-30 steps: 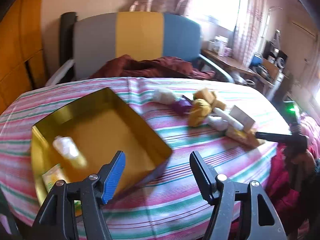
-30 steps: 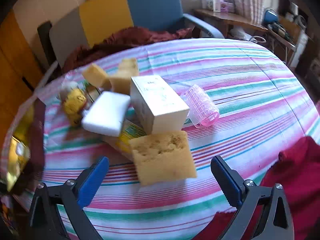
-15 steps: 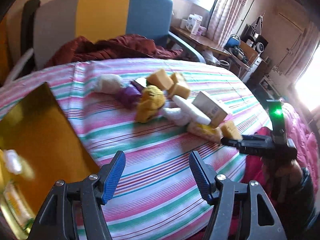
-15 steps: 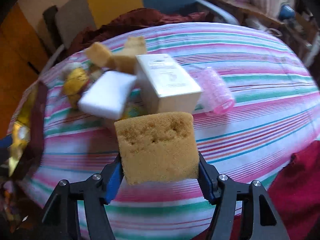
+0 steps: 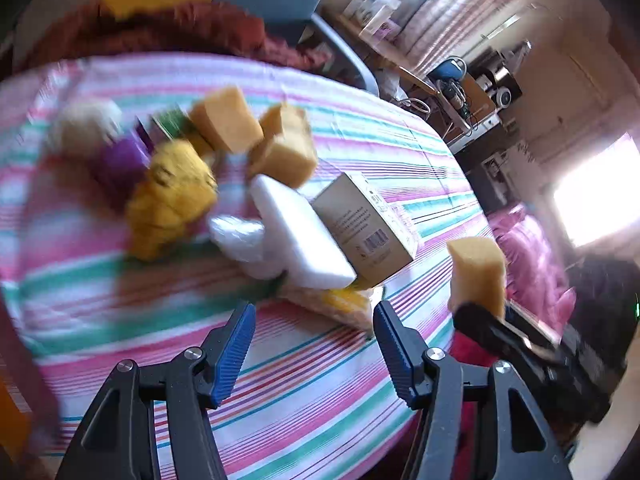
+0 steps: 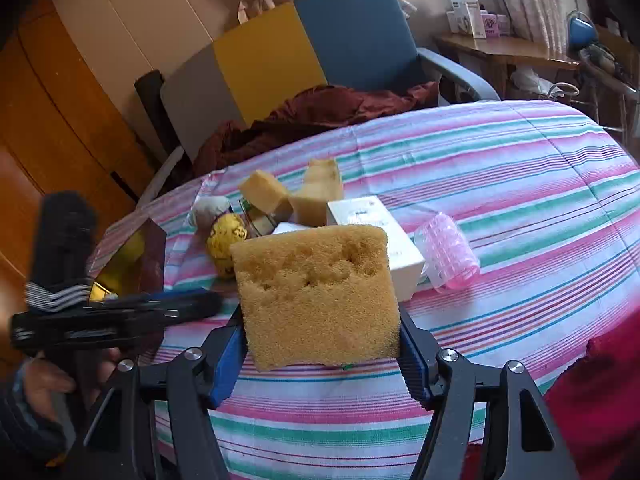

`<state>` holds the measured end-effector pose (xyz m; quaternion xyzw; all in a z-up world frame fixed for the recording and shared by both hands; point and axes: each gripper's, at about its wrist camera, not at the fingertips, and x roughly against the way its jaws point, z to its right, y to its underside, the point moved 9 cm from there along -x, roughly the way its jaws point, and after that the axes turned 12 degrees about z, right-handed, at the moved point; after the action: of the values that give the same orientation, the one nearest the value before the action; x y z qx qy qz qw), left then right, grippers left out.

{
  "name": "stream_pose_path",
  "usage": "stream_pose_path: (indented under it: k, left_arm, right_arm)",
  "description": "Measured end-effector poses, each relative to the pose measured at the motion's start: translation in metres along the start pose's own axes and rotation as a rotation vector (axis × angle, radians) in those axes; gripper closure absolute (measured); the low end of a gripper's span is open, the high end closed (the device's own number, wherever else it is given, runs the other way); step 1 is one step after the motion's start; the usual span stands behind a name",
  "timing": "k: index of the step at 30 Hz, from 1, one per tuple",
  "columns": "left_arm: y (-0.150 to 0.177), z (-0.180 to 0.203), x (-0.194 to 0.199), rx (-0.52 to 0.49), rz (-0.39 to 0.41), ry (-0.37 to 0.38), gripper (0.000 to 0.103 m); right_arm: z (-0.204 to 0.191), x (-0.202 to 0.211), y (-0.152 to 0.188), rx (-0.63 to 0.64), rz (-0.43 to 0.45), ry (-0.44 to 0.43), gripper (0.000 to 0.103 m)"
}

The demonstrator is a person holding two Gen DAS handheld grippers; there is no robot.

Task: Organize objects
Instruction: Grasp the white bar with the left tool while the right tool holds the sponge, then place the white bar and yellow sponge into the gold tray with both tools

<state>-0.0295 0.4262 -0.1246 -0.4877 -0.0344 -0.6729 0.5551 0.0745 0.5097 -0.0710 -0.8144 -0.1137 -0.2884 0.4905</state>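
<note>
One sponge (image 6: 316,296) clamped upright, long axis crosswise.

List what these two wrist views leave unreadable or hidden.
- White box: right wrist view, its near side is hidden behind the held sponge.
- Gold tin: right wrist view, its inside is blocked by the left gripper.
- Purple item: left wrist view, too blurred to name.
- Box print: left wrist view, too small to read.

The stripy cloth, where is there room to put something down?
The striped cloth is bare to the right of the pink roller, and along the near edge by the left gripper. It is crowded around the white box and the sponges.
</note>
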Motion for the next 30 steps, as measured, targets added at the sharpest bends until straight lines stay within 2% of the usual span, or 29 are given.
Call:
stream_pose_path:
  k: [9, 12, 13, 14, 18, 21, 26, 30]
  left_arm:
    - [0.000, -0.007, -0.043, 0.222, -0.071, 0.065, 0.042]
    - [-0.003, -0.009, -0.051, 0.247, -0.065, 0.053, 0.058]
    - [-0.003, -0.009, -0.053, 0.249, -0.062, 0.049, 0.071]
    - [-0.004, -0.010, -0.054, 0.239, -0.052, 0.042, 0.075]
    - [-0.004, -0.007, -0.044, 0.153, -0.005, 0.028, 0.082]
    - [0.002, -0.002, -0.026, 0.053, 0.026, 0.024, 0.082]
    - [0.009, -0.012, 0.015, -0.018, 0.069, 0.011, 0.082]
    - [0.012, -0.030, 0.061, -0.062, 0.135, -0.034, 0.082]
  right_arm:
    - [0.003, 0.000, -0.011, -0.024, 0.032, 0.006, 0.035]
    - [0.003, -0.001, -0.009, -0.013, 0.028, 0.012, 0.035]
    - [0.002, -0.002, -0.009, -0.008, 0.025, 0.016, 0.035]
    - [0.002, -0.003, -0.008, -0.002, 0.022, 0.020, 0.035]
    - [0.005, -0.006, -0.006, 0.012, 0.022, 0.037, 0.035]
    - [0.006, -0.005, -0.009, 0.013, 0.038, 0.035, 0.035]
    - [-0.008, -0.005, -0.008, 0.057, 0.053, -0.008, 0.035]
    - [-0.025, -0.006, -0.003, 0.100, 0.053, -0.052, 0.035]
